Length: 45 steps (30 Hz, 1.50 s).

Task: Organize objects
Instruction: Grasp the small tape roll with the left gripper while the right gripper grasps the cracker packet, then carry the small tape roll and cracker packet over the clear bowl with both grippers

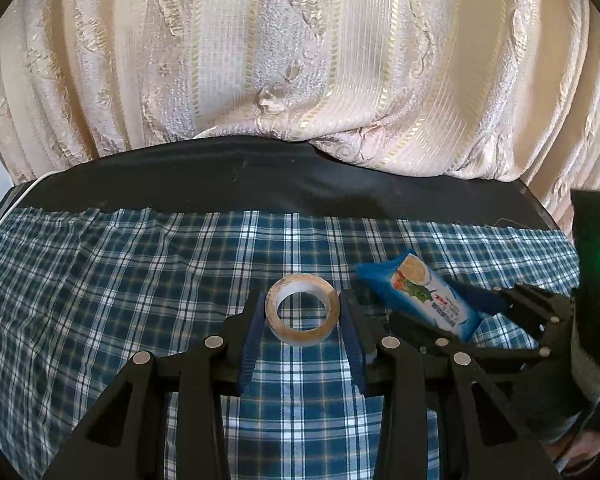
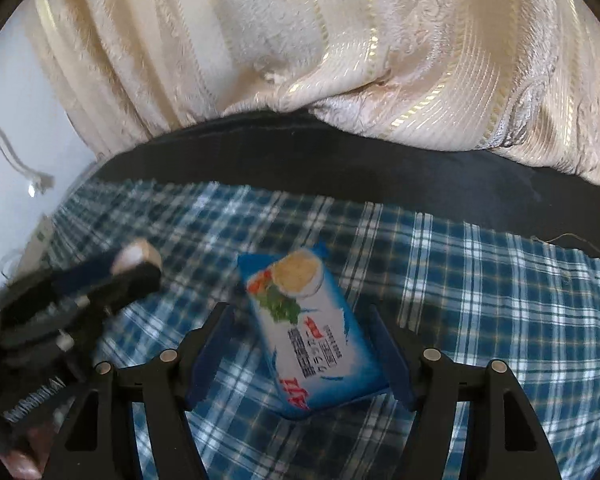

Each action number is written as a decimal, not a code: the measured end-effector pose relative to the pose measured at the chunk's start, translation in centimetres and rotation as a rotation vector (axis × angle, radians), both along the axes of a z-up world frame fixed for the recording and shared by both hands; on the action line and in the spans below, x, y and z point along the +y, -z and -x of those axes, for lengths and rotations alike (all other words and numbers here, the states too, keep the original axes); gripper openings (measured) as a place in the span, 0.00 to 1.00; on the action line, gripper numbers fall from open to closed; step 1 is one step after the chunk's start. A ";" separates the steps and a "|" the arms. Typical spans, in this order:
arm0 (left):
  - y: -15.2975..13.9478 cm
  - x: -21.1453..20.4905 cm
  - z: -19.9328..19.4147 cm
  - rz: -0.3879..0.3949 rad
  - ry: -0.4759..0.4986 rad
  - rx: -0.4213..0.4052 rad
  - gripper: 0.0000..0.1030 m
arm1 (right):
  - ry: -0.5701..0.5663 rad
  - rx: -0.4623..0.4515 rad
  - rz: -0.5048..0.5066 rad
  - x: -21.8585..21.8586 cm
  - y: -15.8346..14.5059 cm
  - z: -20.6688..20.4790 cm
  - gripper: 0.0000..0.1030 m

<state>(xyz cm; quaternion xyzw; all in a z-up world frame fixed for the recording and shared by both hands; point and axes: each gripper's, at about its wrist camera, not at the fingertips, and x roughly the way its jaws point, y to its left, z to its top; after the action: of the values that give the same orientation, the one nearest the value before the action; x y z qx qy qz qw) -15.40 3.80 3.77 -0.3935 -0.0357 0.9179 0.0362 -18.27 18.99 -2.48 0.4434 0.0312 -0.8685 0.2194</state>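
Blue-checked cloth (image 1: 100,280) covered the desk, with pale brocade curtain (image 1: 300,60) behind. On the left, the left tongs (image 1: 302,312) straddled a tape roll (image 1: 301,311) lying flat, pads touching or nearly touching its sides; whether they truly pinched it could not be told. To the right, the right tongs (image 2: 300,320) stood spread around a blue snack packet (image 2: 312,328), not touching it. The packet's long axis ran roughly along the fingers, slightly skewed, so closing would likely catch its narrow width.

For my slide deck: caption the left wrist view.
Left gripper closed on a tape roll over plaid cloth, blue snack packet alongside.
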 end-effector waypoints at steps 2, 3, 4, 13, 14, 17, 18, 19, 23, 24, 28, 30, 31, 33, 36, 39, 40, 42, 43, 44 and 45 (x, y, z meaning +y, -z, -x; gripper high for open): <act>-0.1 0.1 0.1 0.001 0.002 0.000 0.37 | 0.001 0.021 -0.033 -0.4 0.1 -0.4 0.56; -0.1 0.1 0.1 0.001 0.004 0.001 0.37 | 0.008 0.026 -0.042 -0.4 0.1 -0.5 0.51; -0.2 0.1 0.1 -0.001 0.006 0.002 0.37 | 0.012 0.023 -0.035 -0.3 0.1 -0.5 0.45; -0.7 1.2 -0.6 -0.020 0.037 0.010 0.37 | 0.103 0.022 0.034 2.0 -0.6 -2.7 0.42; -0.8 1.3 -0.7 -0.022 0.043 0.011 0.37 | 0.117 0.029 0.038 2.4 -0.8 -3.2 0.42; -0.9 1.9 -0.9 -0.027 0.061 0.013 0.37 | 0.165 0.047 0.047 3.7 -1.4 -4.5 0.42; -1.0 2.2 -1.1 -0.030 0.070 0.013 0.37 | 0.178 0.052 0.051 4.0 -1.6 -4.9 0.42; -1.0 2.4 -1.2 -0.033 0.076 0.013 0.37 | 0.192 0.057 0.055 4.4 -1.8 -5.3 0.42; -1.4 3.5 -1.9 -0.024 0.109 0.027 0.37 | 0.238 0.085 0.062 6.1 -2.7 -7.4 0.42; -1.5 4.0 -2.1 -0.020 0.120 0.032 0.37 | 0.247 0.088 0.066 6.5 -2.9 -7.9 0.42; -1.8 5.1 -2.9 -0.011 0.152 0.045 0.37 | 0.276 0.107 0.076 7.8 -3.7 -9.7 0.42; -2.1 5.6 -3.3 -0.007 0.168 0.052 0.37 | 0.287 0.119 0.074 8.3 -4.1 -10.5 0.42; -2.2 6.0 -3.5 -0.005 0.178 0.057 0.37 | 0.292 0.125 0.073 8.5 -4.3 -10.9 0.42; -2.4 6.5 -4.0 -0.001 0.195 0.066 0.37 | 0.305 0.140 0.068 8.8 -4.6 -11.7 0.42; -2.8 7.2 -4.6 0.002 0.216 0.078 0.37 | 0.320 0.165 0.060 9.2 -5.2 -12.9 0.42; -3.2 7.8 -5.2 0.003 0.237 0.091 0.37 | 0.344 0.183 0.063 9.8 -5.6 -14.2 0.42; -3.4 8.1 -5.5 0.002 0.247 0.097 0.37 | 0.350 0.185 0.066 10.0 -5.6 -14.5 0.42; -3.6 8.4 -6.0 0.004 0.260 0.103 0.37 | 0.366 0.188 0.074 10.7 -5.7 -15.3 0.42; -3.7 8.7 -6.2 0.004 0.269 0.107 0.37 | 0.376 0.188 0.077 11.0 -5.7 -15.7 0.42; -3.8 8.9 -6.4 0.005 0.276 0.109 0.37 | 0.388 0.189 0.079 11.4 -5.8 -16.1 0.42; -3.8 9.2 -6.6 0.006 0.283 0.112 0.37 | 0.397 0.190 0.080 11.6 -5.8 -16.4 0.42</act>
<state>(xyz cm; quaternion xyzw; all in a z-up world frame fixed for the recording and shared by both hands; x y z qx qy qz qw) -8.80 12.98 7.60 -0.3430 0.0250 0.9242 0.1661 -1.83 30.64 3.31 0.3481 -0.0707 -0.9330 0.0578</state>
